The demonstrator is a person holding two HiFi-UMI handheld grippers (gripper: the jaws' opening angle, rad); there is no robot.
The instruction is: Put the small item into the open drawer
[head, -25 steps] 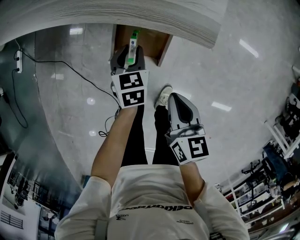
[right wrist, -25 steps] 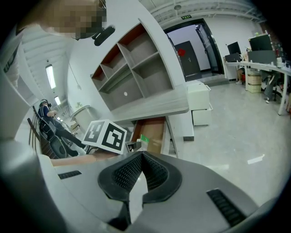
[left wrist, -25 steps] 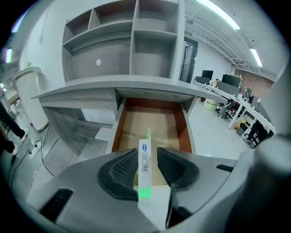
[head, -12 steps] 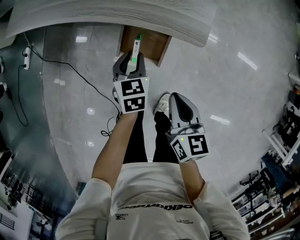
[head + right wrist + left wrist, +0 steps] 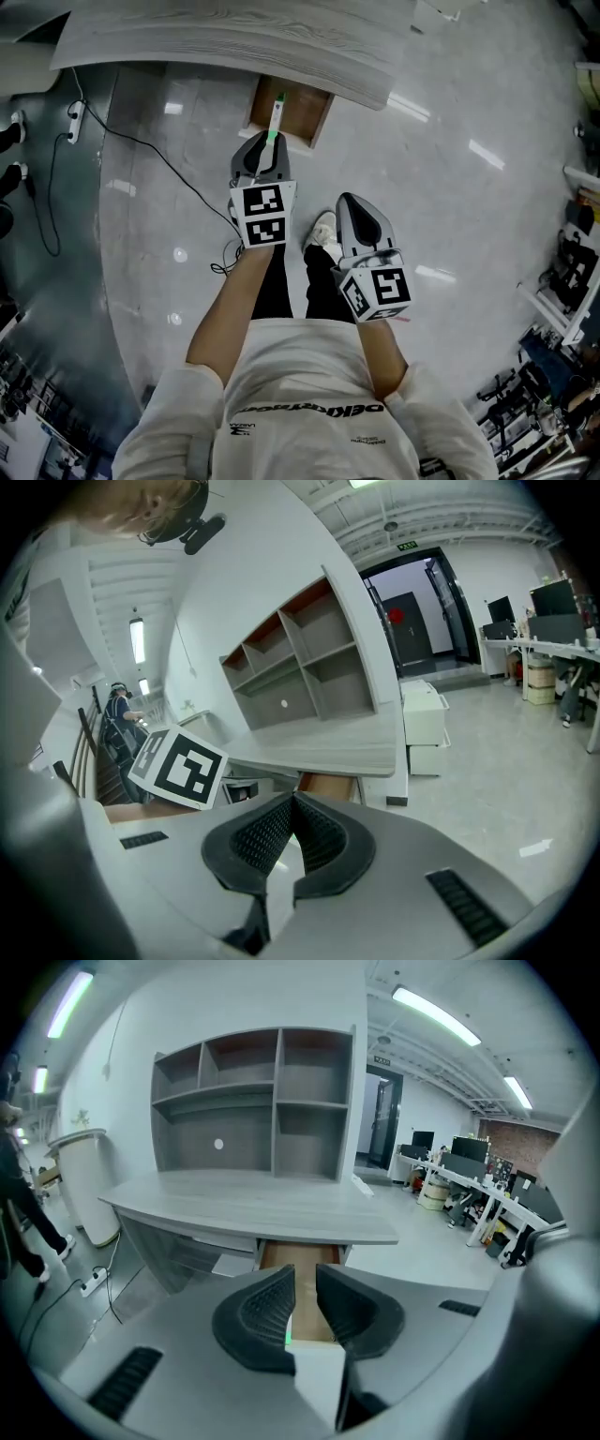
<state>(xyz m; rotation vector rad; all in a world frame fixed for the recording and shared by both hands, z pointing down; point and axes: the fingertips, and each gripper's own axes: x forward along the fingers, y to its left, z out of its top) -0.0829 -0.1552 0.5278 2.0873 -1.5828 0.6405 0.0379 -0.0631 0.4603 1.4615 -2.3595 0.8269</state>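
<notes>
The small item (image 5: 277, 112), a slim white stick with green at both visible ends, is seen in the head view lying lengthwise inside the open drawer (image 5: 307, 112), close to its left side wall. Its near end is covered by the left gripper (image 5: 305, 1270), which is held above the drawer's front edge. The jaws of the left gripper have just been closing and are found partly apart. Nothing is gripped between them, and the brown drawer floor is visible through the gap. The right gripper (image 5: 292, 797) is held beside the left one, nearer the body, over bare floor (image 5: 450, 197). Its jaws are closed tip to tip on nothing.

The rear of the drawer is overlapped by the front edge of the counter (image 5: 234, 42). A shelf unit (image 5: 253, 1101) is carried at the counter's back. Open floor is available to the right of the drawer. To its left, a cable (image 5: 159, 159) is laid across the floor and is run to a power strip (image 5: 75, 112) near the counter's left end. One shoe (image 5: 323, 230) is seen between the two grippers in the head view.
</notes>
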